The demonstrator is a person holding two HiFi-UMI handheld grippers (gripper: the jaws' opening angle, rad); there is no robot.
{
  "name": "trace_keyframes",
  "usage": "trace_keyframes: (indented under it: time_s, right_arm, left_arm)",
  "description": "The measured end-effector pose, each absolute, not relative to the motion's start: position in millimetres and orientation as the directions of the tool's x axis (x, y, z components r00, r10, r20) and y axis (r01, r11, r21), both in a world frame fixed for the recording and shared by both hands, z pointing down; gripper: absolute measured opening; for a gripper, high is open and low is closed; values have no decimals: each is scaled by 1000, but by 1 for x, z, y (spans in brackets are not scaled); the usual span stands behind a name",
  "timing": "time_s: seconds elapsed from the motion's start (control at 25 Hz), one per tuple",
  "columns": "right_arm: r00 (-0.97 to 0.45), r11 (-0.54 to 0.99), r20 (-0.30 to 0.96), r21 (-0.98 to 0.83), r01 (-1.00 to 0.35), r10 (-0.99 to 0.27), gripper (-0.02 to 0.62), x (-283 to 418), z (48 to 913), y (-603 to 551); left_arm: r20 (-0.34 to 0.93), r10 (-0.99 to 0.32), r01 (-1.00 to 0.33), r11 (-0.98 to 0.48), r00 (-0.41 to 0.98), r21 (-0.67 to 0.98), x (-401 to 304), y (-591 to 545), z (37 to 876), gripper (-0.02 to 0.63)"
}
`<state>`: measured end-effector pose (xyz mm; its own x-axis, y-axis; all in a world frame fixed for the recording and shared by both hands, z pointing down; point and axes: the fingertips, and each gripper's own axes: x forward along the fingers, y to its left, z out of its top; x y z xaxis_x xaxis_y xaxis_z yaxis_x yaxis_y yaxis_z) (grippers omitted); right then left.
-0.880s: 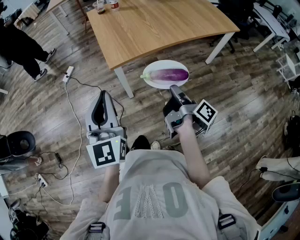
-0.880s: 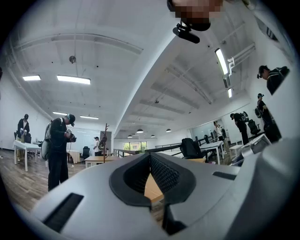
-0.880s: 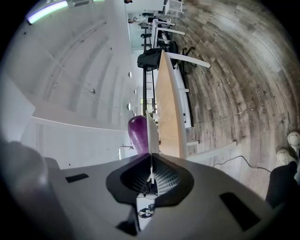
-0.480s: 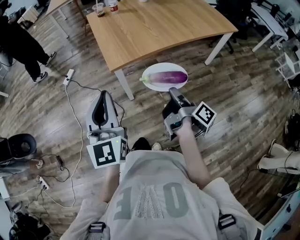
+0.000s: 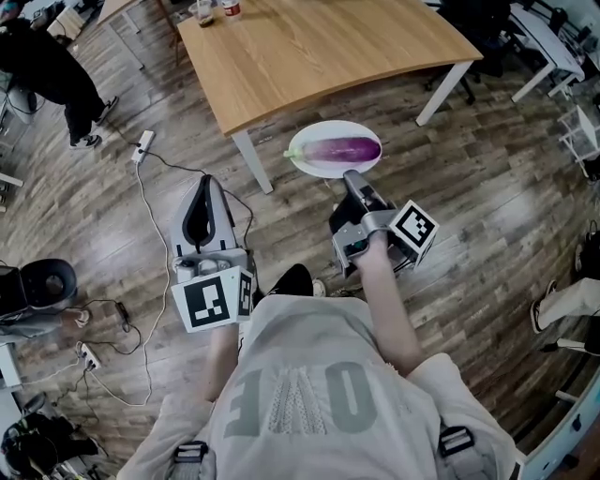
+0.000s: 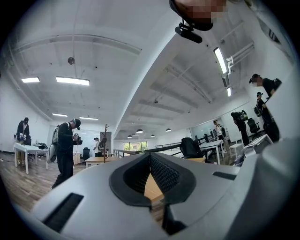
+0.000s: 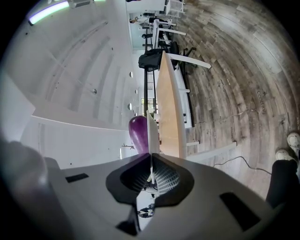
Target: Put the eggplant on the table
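A purple eggplant (image 5: 342, 148) lies on a white plate (image 5: 309, 164) held in the air over the floor, just in front of the wooden table (image 5: 319, 52). My right gripper (image 5: 352, 176) is shut on the plate's near rim. In the right gripper view the plate (image 7: 151, 136) shows edge-on between the pads, with the eggplant (image 7: 138, 133) on its left and the table (image 7: 169, 108) beyond. My left gripper (image 5: 204, 183) hangs lower left, its tips together and nothing held. In the left gripper view the table (image 6: 152, 186) shows only through the slit between the pads.
The table's white leg (image 5: 253, 161) stands left of the plate. A cup and bottle (image 5: 211, 11) sit on the table's far left corner. A power strip and cable (image 5: 141, 145) trail across the floor at left. A person (image 5: 47, 70) stands upper left; a black bin (image 5: 42, 286) is at left.
Both grippers and the plate with the eggplant keep their places. The person at upper left has stepped a little, and a foot at the right edge has shifted.
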<state>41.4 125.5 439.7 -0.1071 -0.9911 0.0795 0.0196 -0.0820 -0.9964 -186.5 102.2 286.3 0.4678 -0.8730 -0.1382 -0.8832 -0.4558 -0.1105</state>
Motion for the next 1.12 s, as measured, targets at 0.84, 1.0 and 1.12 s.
trace_keyframes:
  time_s: [0.84,1.0,1.12]
  right_arm:
    - [-136,-38,33,-999,33,-990,26,59,431,91]
    - [-141,-41,37,-999,27,-989,26,65,432,71]
    - [-156,-50,47,-999,17,-987,26,66,435,57]
  left_arm:
    - [-142,-893,-904,-416,427,-102,-180,70,287,9]
    - [-137,-894,-904,-415,426,-98,-174,49,292,9]
    - [-141,-895,-906,-414,423,-91,-173,31,293,9]
